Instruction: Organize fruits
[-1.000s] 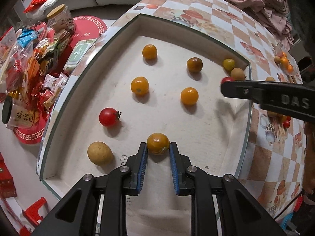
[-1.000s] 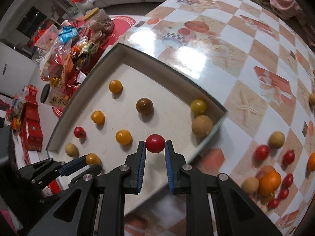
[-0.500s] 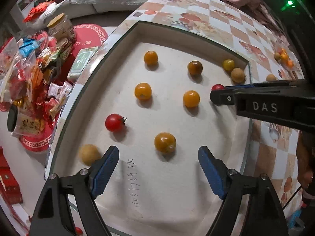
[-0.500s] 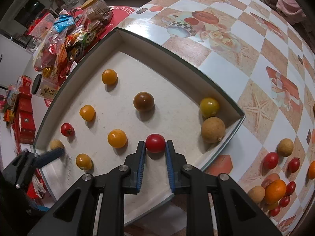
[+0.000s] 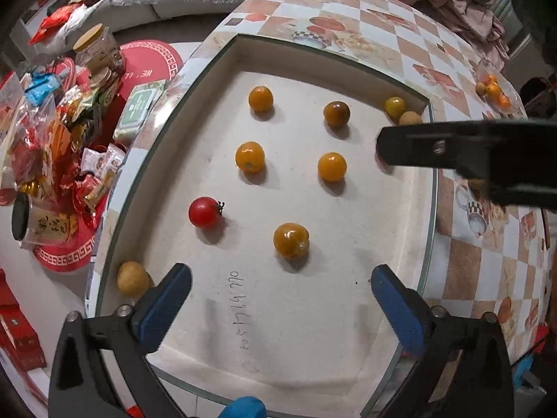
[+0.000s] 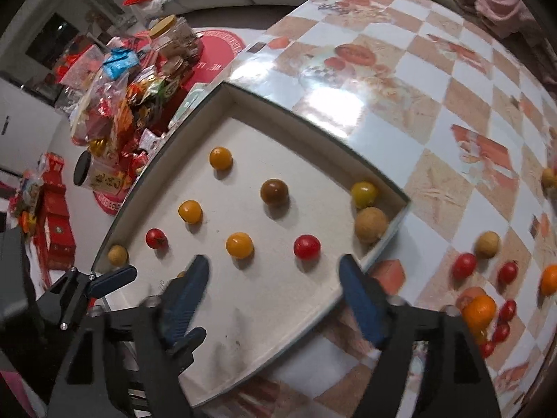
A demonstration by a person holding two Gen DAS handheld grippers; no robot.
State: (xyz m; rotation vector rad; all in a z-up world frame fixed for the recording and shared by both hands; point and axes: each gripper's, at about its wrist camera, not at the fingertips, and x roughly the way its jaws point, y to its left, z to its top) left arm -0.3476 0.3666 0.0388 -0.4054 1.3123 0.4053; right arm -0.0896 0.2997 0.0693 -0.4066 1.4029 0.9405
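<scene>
We're spreading the left claw wide over the white tray, nothing gripped; the orange tomato is sitting loose just ahead of it. We're opening the right claw too, and the red tomato is lying free beyond its pads, near the tray's right wall.

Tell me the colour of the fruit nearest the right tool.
Red: the small tomato, best seen in the right wrist view.
</scene>
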